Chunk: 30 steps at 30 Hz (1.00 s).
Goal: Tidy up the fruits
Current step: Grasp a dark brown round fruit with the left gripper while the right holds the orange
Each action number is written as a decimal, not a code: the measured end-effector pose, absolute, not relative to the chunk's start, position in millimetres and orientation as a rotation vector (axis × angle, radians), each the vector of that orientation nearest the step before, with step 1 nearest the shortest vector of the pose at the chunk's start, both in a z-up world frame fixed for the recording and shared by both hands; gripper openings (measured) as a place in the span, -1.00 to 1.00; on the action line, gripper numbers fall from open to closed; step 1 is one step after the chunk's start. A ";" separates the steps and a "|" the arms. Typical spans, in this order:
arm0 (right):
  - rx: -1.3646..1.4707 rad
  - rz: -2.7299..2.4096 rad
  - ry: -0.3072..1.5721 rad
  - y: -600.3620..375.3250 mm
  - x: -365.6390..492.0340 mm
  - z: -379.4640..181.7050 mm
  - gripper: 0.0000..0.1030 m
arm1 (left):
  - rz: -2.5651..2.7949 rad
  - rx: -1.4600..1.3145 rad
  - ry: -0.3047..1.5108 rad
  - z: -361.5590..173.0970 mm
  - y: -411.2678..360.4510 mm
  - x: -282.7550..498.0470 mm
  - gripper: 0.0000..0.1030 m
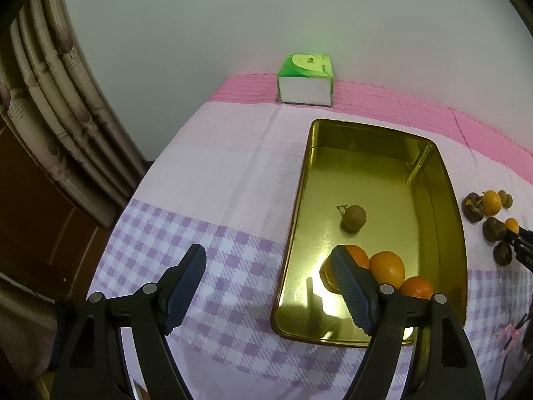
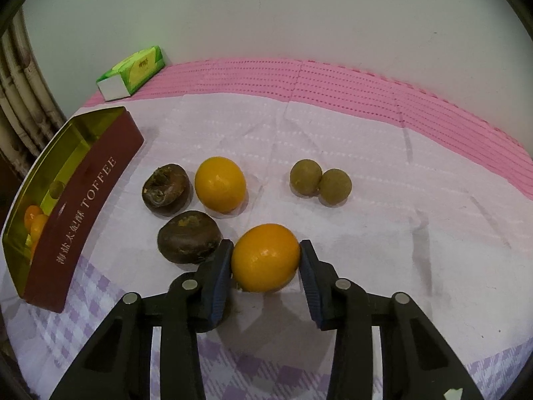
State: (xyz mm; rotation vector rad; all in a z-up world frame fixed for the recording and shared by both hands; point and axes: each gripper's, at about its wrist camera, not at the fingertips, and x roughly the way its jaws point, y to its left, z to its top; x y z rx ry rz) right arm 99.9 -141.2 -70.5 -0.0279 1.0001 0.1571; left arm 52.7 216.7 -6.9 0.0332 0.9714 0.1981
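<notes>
Right wrist view: the right gripper point(image 2: 266, 260) has an orange fruit point(image 2: 265, 257) between its jaws; the left pad touches its skin, and the right pad seems to as well, though that side is harder to read. The fruit is a smooth, glossy oval, long axis running jaw to jaw, lying on the checked cloth of the surface point(image 2: 366, 140) just beside a dark brown fruit point(image 2: 189, 236). Left wrist view: the left gripper point(image 1: 268, 286) hangs wide and empty by the gold tin point(image 1: 448, 180), its right finger point(image 1: 349, 288) hiding part of the oranges point(image 1: 387, 268) inside.
</notes>
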 end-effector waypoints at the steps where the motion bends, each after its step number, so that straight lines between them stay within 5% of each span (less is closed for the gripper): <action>1: -0.029 0.161 0.999 -141.3 99.4 -71.9 -0.29 | 0.194 0.040 0.971 -6.6 214.0 52.2 0.50; 15: -0.040 0.064 0.937 -190.1 79.5 -73.5 -0.31 | -0.055 0.096 0.980 4.4 105.1 49.9 0.50; 30: -0.019 -0.012 0.903 -247.4 50.4 -77.1 -0.31 | -0.324 0.118 1.105 -41.8 -42.4 69.2 0.50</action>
